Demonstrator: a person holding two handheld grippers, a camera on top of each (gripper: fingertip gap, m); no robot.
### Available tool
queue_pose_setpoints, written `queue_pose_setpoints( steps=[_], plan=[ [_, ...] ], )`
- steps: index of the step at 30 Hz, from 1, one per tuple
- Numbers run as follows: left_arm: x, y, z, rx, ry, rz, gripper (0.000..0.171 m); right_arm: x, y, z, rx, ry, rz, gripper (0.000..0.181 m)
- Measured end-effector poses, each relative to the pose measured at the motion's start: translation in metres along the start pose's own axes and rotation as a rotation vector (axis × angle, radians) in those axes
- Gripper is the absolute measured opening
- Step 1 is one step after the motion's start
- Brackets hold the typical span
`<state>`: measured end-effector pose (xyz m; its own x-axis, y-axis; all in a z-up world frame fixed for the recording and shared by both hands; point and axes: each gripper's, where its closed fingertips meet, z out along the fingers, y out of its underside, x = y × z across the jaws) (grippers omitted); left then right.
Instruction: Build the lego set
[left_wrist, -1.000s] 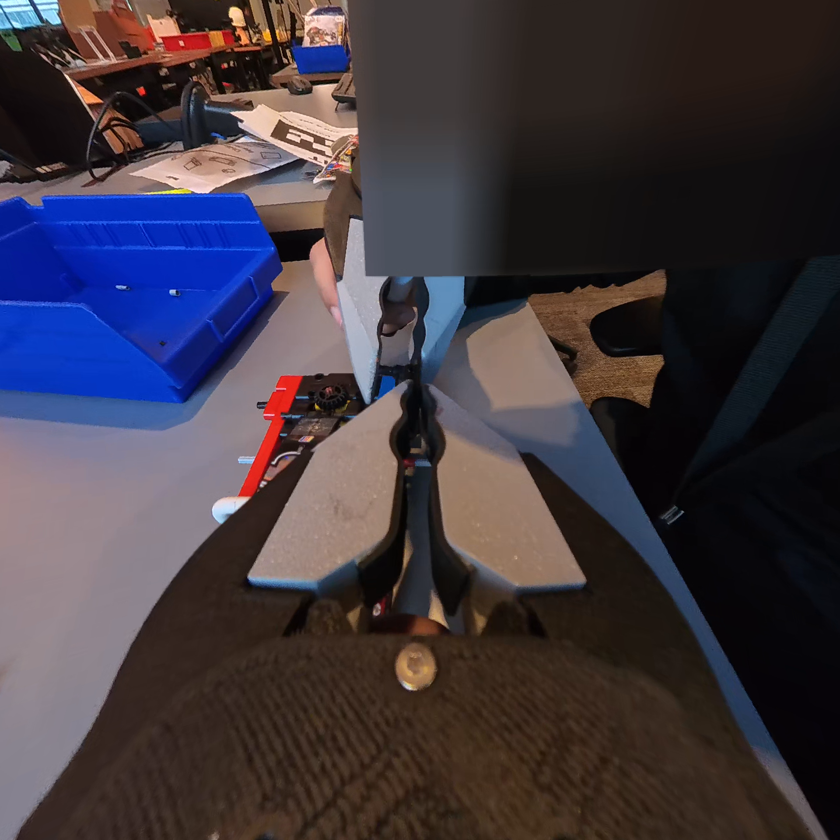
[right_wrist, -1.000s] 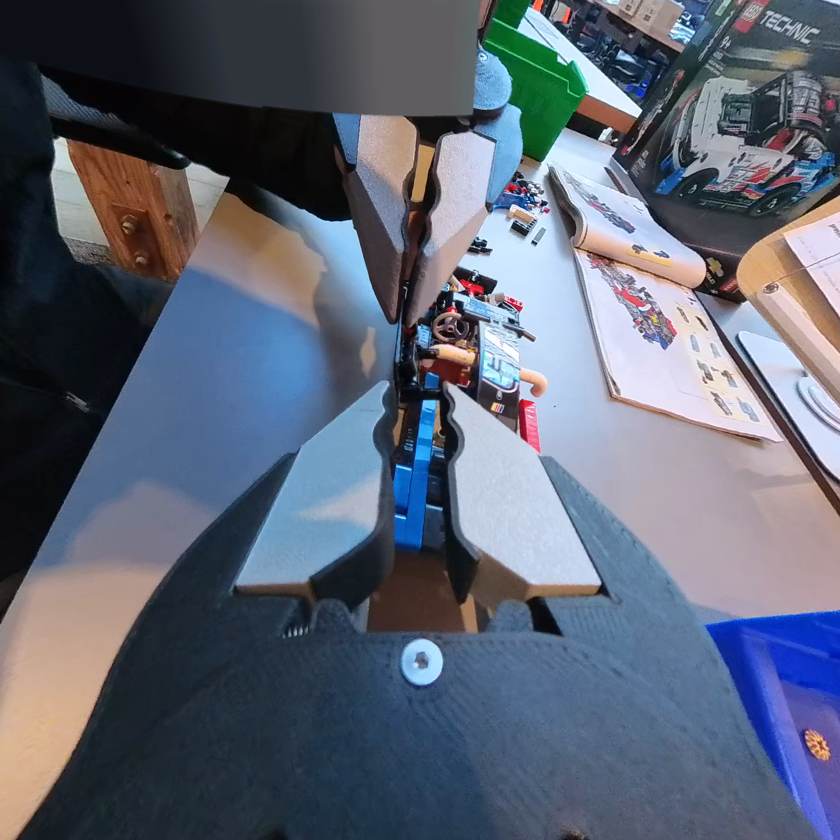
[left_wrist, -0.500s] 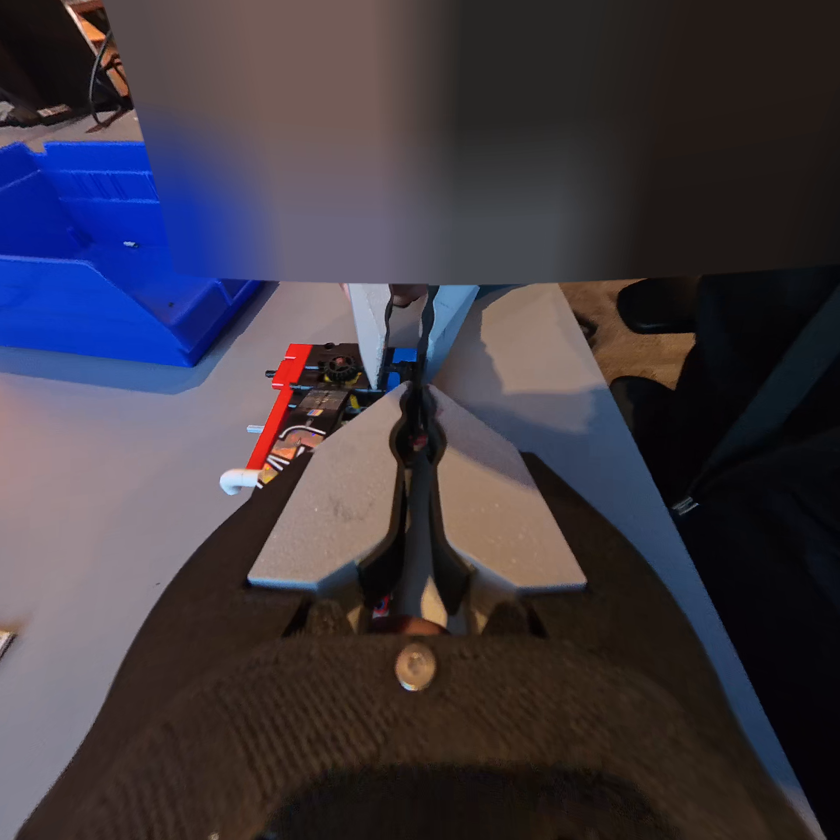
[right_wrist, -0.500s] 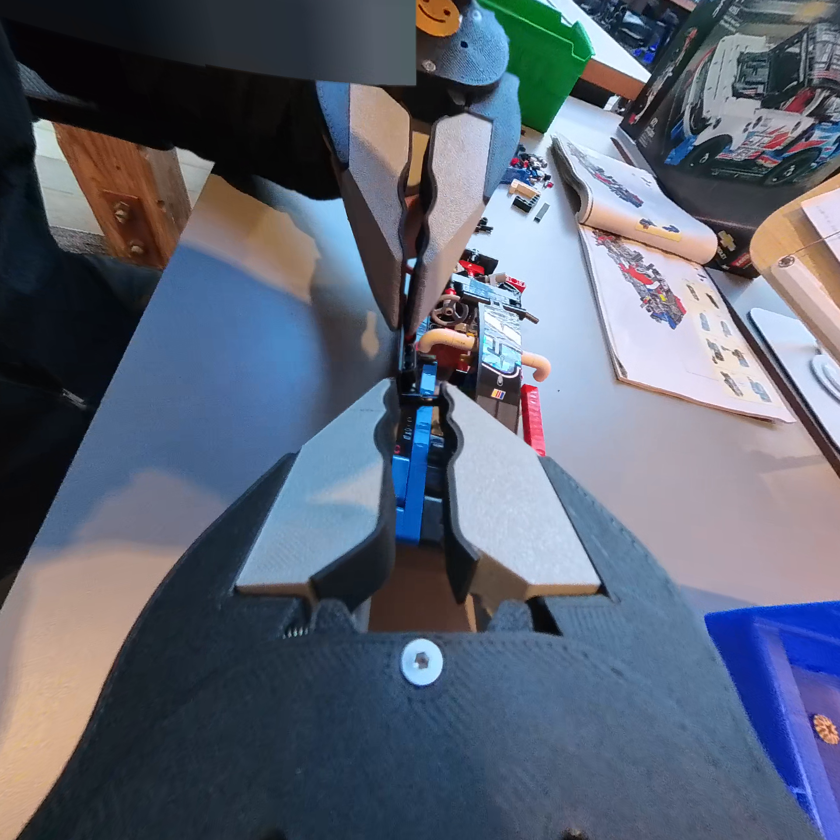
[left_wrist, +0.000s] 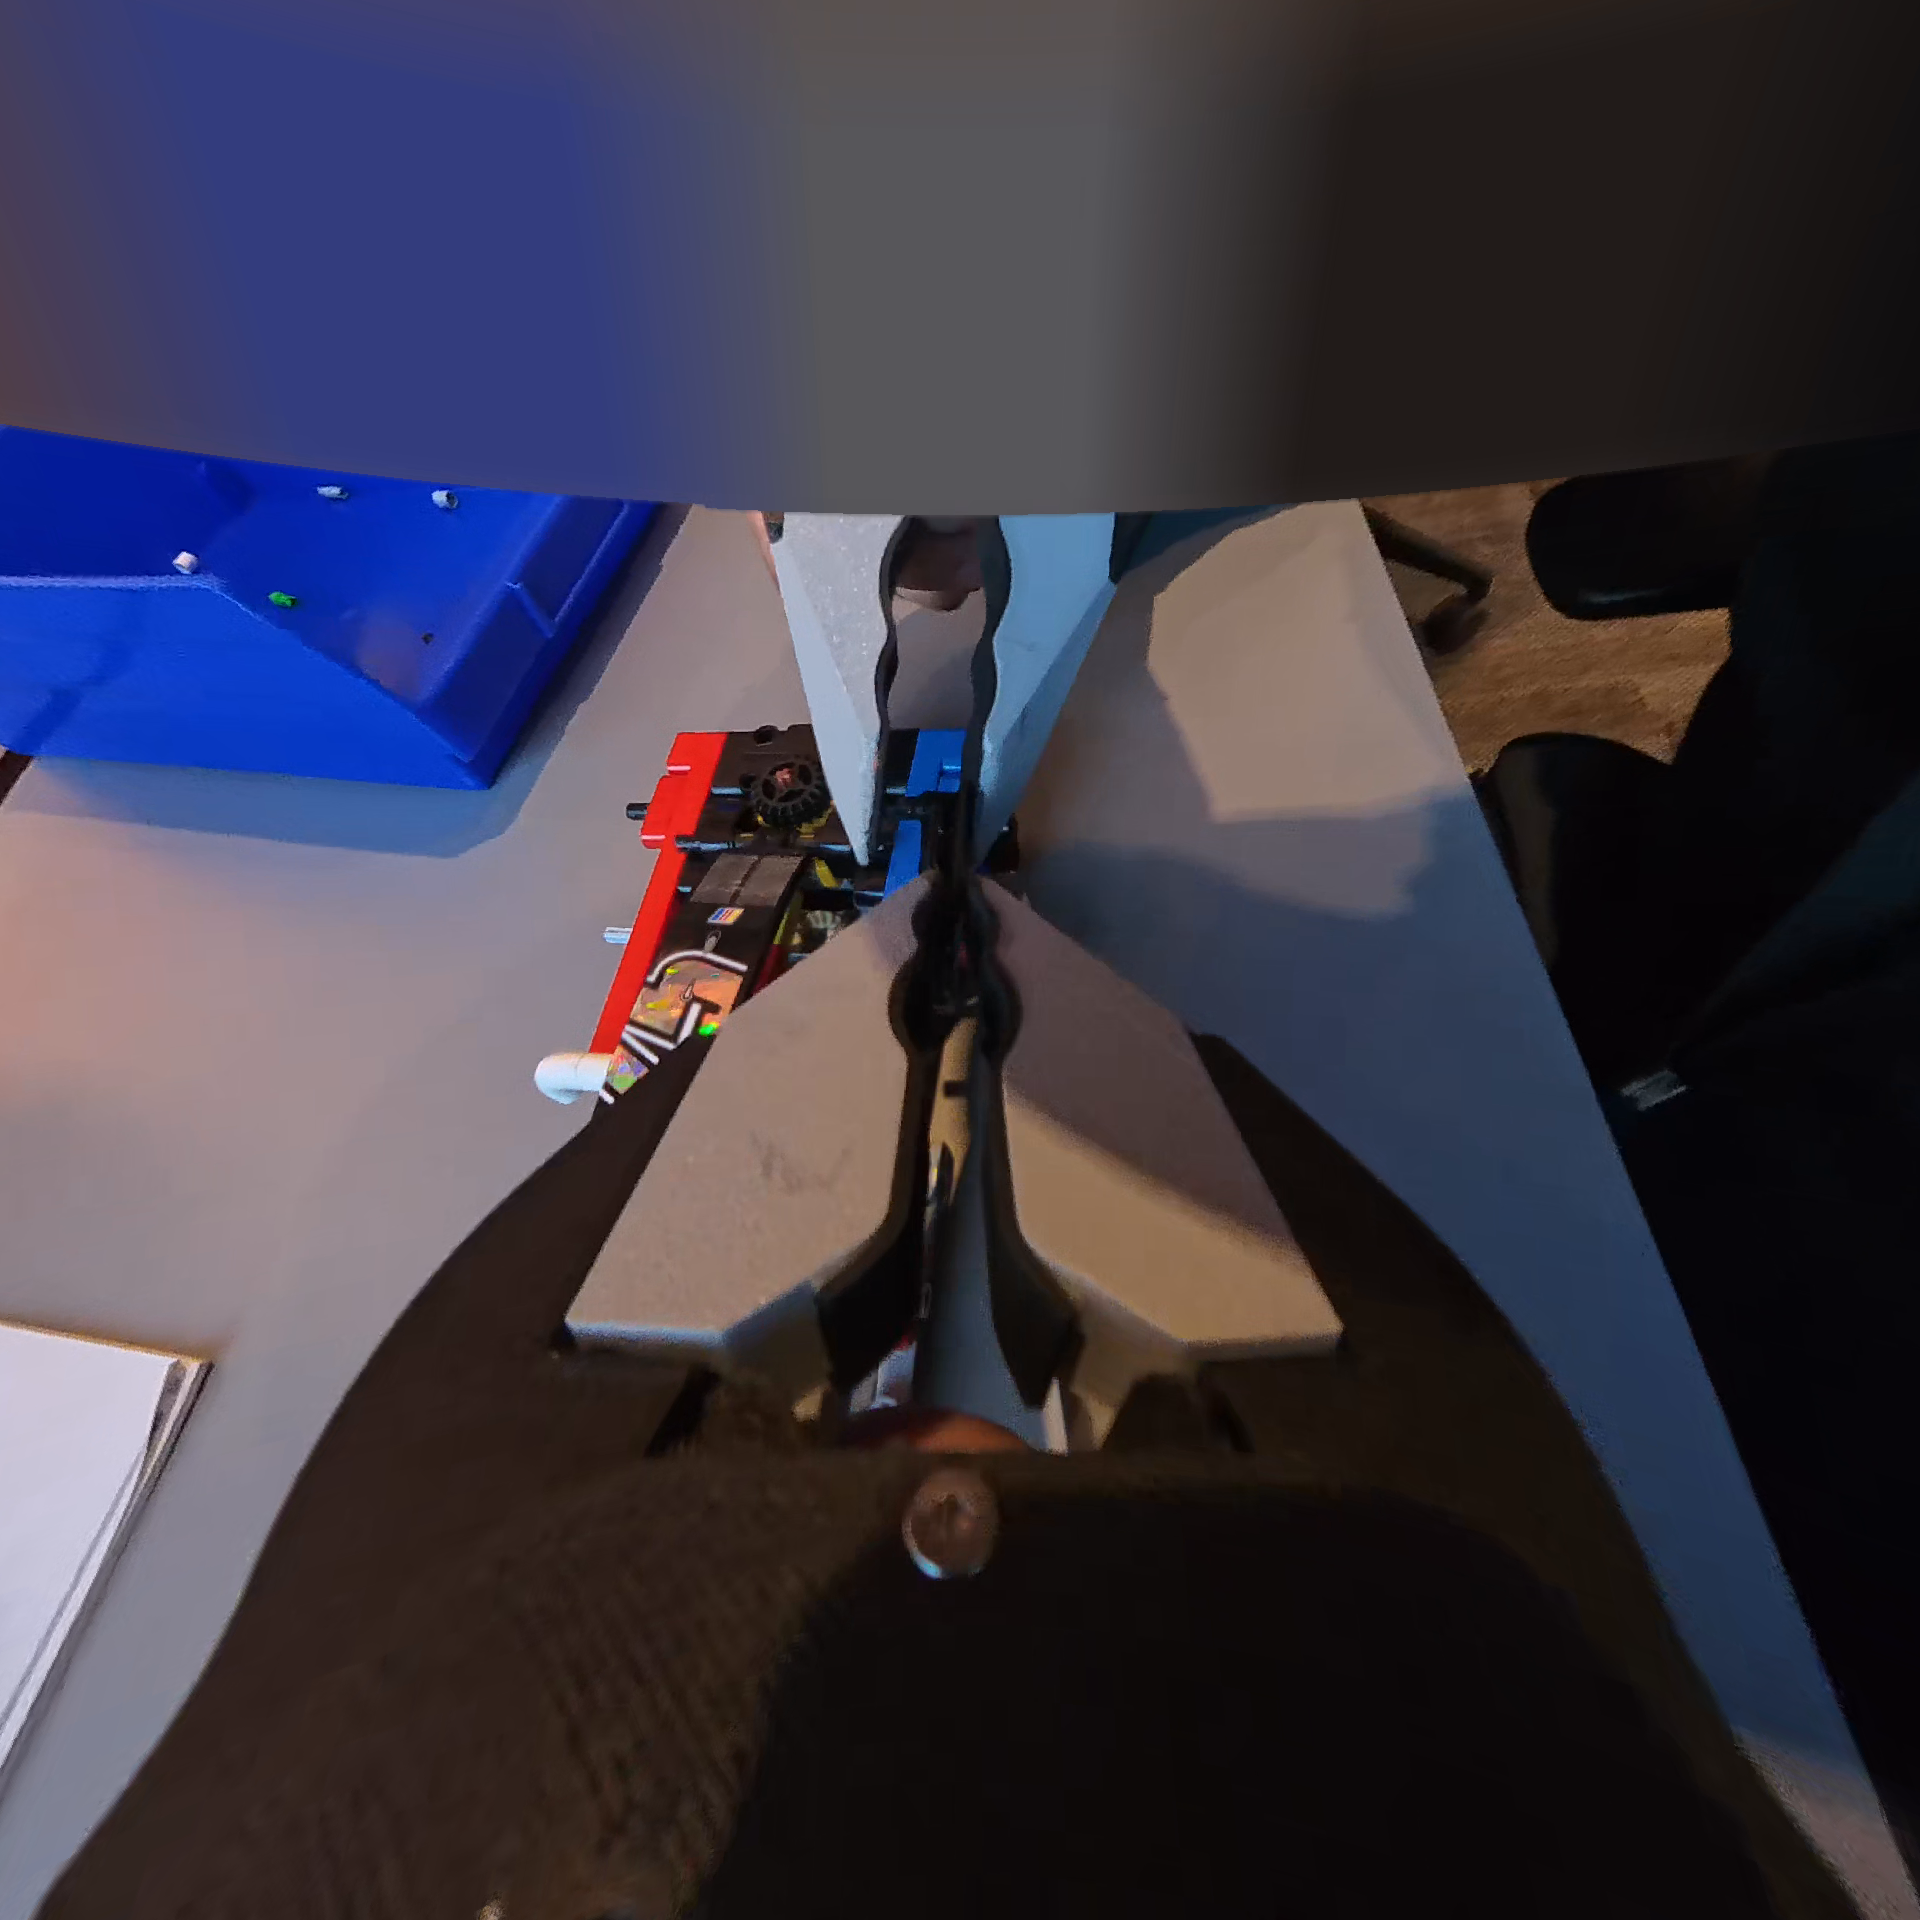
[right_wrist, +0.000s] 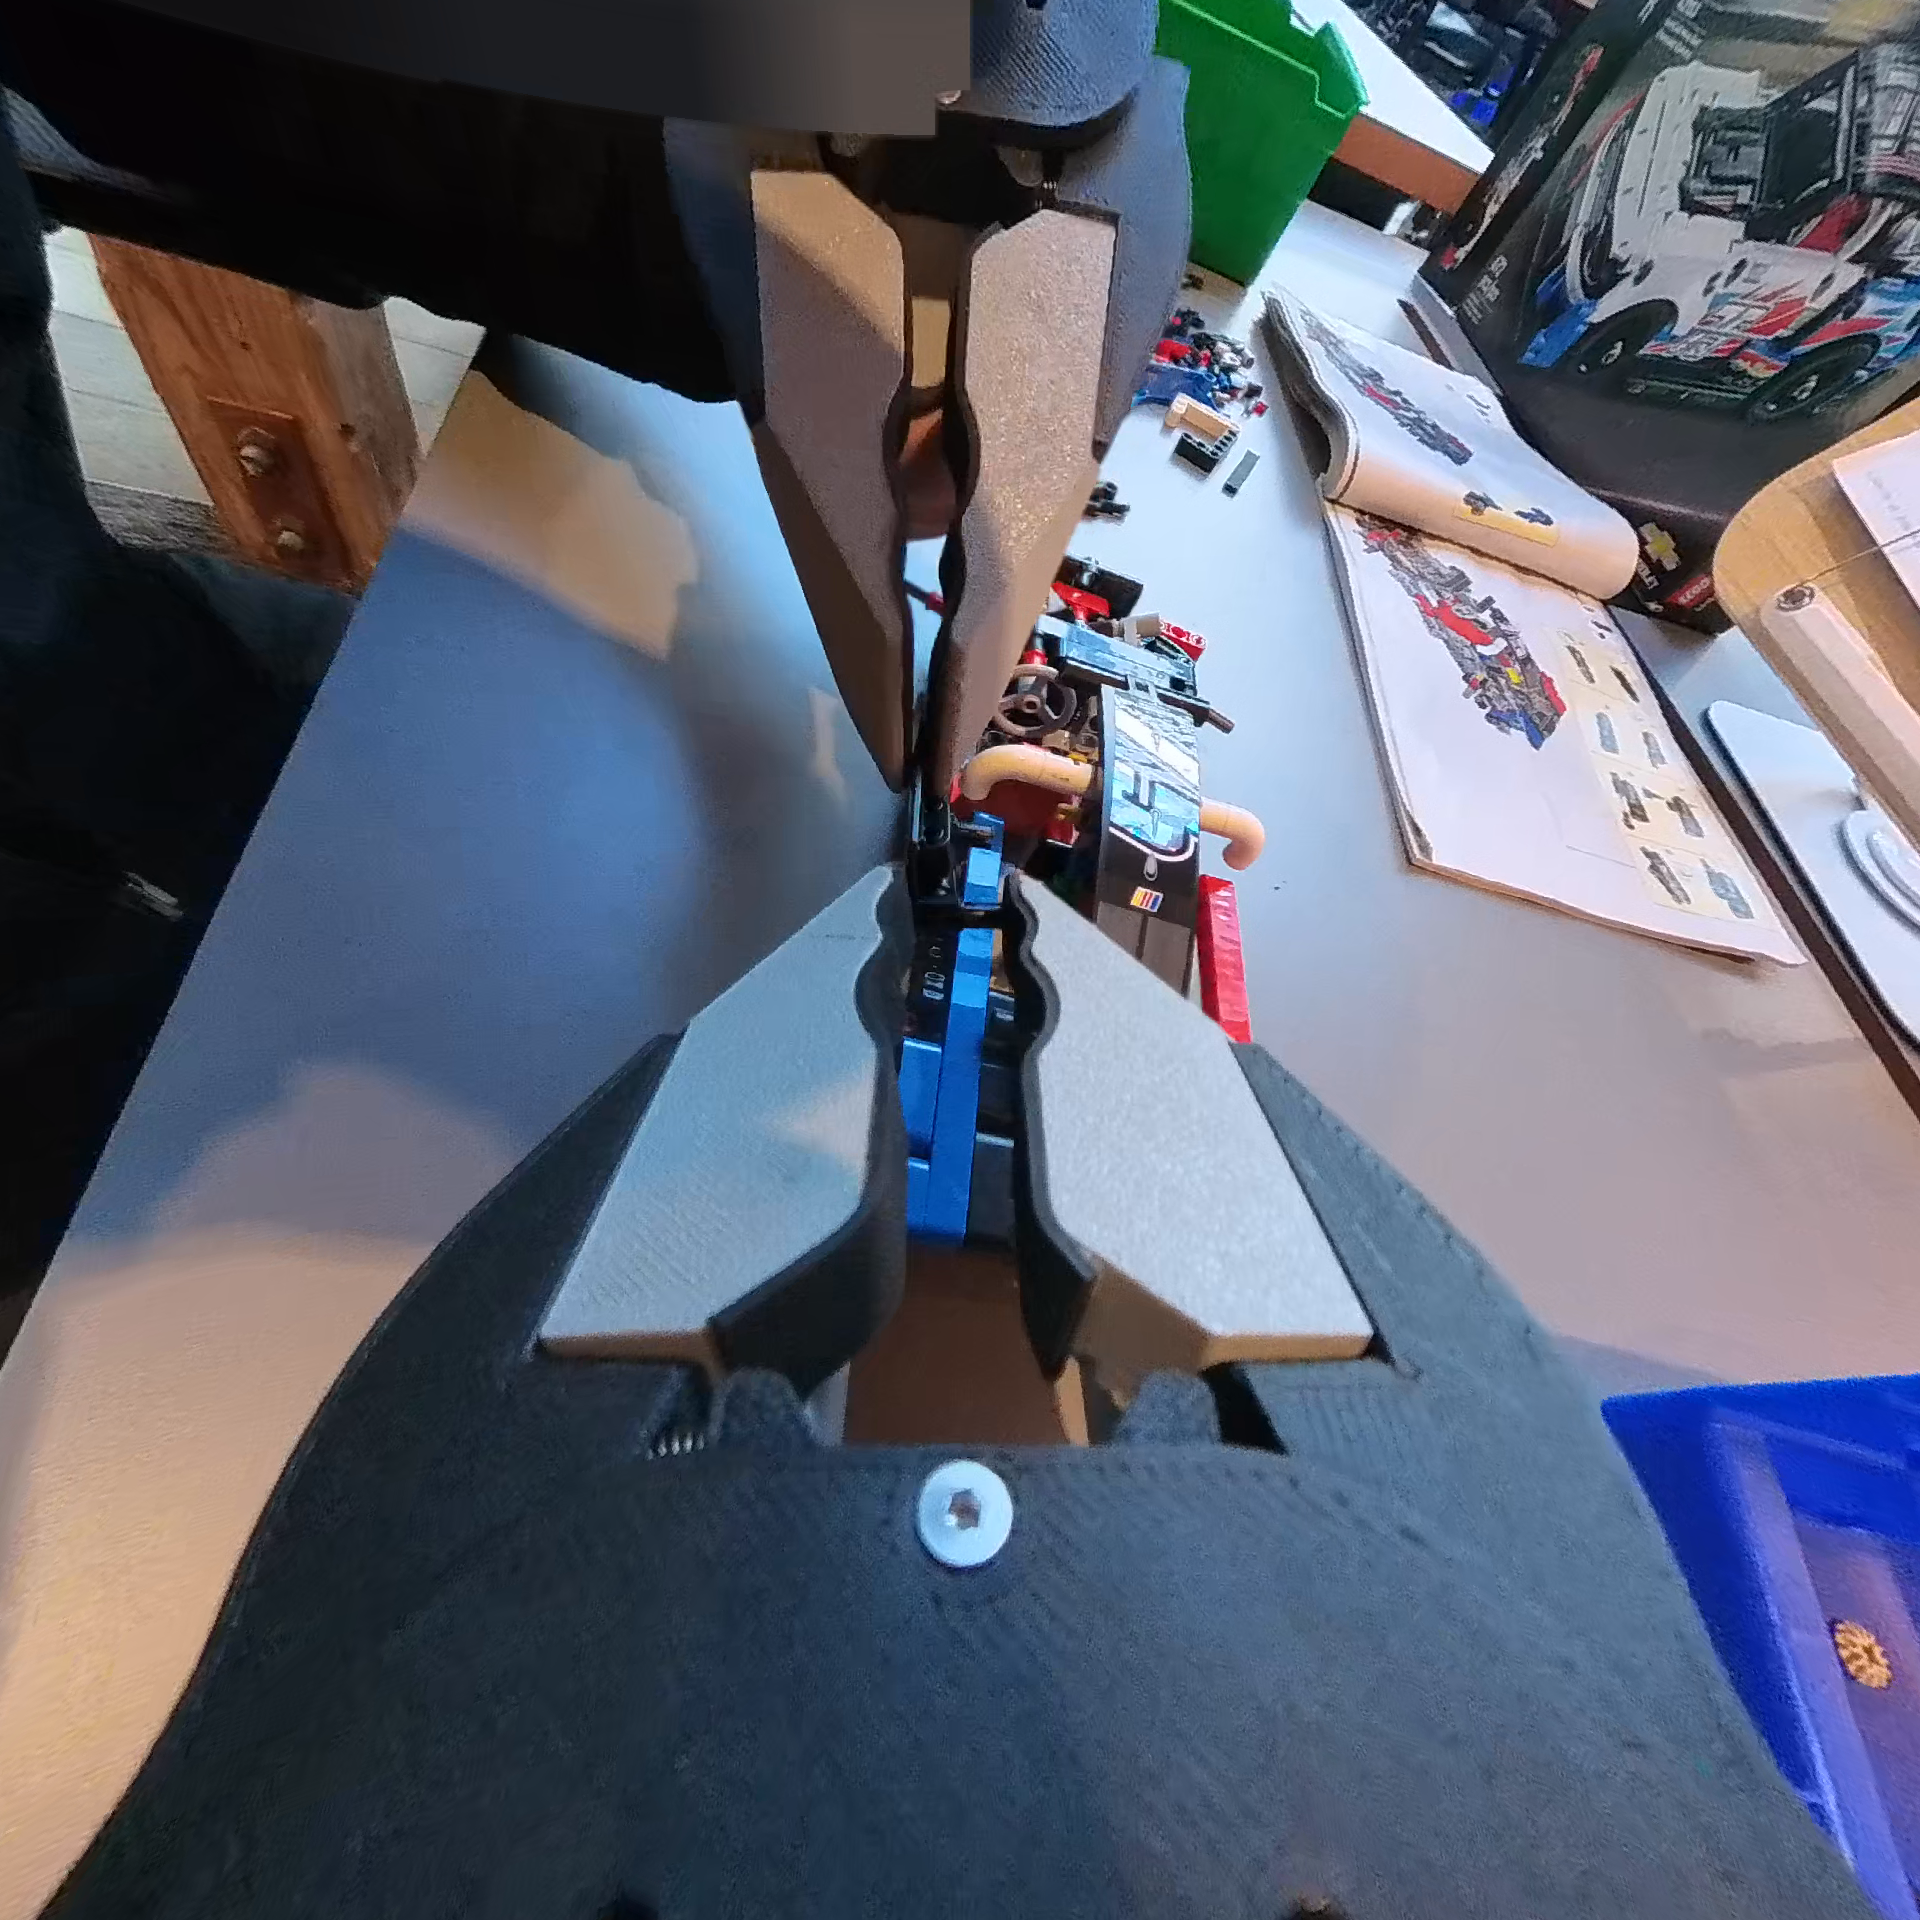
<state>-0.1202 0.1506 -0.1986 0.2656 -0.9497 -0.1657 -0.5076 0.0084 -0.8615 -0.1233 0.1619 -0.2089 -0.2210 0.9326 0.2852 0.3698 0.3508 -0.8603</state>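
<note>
Left hand-held gripper (left_wrist: 951, 914) tilted further downward

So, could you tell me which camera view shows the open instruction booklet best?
The right wrist view: the instruction booklet lies open on the table, its pages plainly visible. The left wrist view shows only a blurred white corner at its lower left, perhaps the booklet.

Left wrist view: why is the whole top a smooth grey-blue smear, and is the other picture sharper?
Left wrist view: that smear is a privacy patch added afterwards; the blue bin looks soft. Right wrist view: crisper, smaller patch, booklet drawings clear, edges bowed by the wide lens.
</note>
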Motion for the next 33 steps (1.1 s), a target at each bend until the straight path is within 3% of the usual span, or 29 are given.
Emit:
queue_pose_setpoints(
  steps=[7, 11, 14, 18, 23, 33],
  plan=[
    [0.003, 0.000, 0.003, -0.026, 0.049, -0.042, 0.000, -0.005, 0.002, -0.002, 0.002, -0.042, 0.014, 0.016],
    [-0.002, 0.002, 0.007, -0.069, 0.077, -0.070, 0.000, 0.004, -0.003, -0.012, 0.031, 0.002, 0.008, 0.051],
    [0.008, 0.002, 0.010, -0.094, 0.151, -0.084, 0.000, 0.018, -0.004, -0.017, 0.060, 0.030, 0.112, 0.081],
    [0.010, 0.010, 0.015, -0.130, 0.160, -0.057, 0.000, 0.021, 0.015, -0.006, -0.027, 0.030, 0.182, 0.097],
    [0.007, 0.020, 0.016, -0.164, 0.156, -0.060, 0.000, 0.018, 0.034, 0.009, -0.131, 0.044, 0.180, 0.103],
    [0.006, 0.020, 0.019, -0.149, 0.189, -0.074, 0.000, 0.023, 0.042, 0.012, -0.156, 0.052, 0.210, 0.097]
  ],
)
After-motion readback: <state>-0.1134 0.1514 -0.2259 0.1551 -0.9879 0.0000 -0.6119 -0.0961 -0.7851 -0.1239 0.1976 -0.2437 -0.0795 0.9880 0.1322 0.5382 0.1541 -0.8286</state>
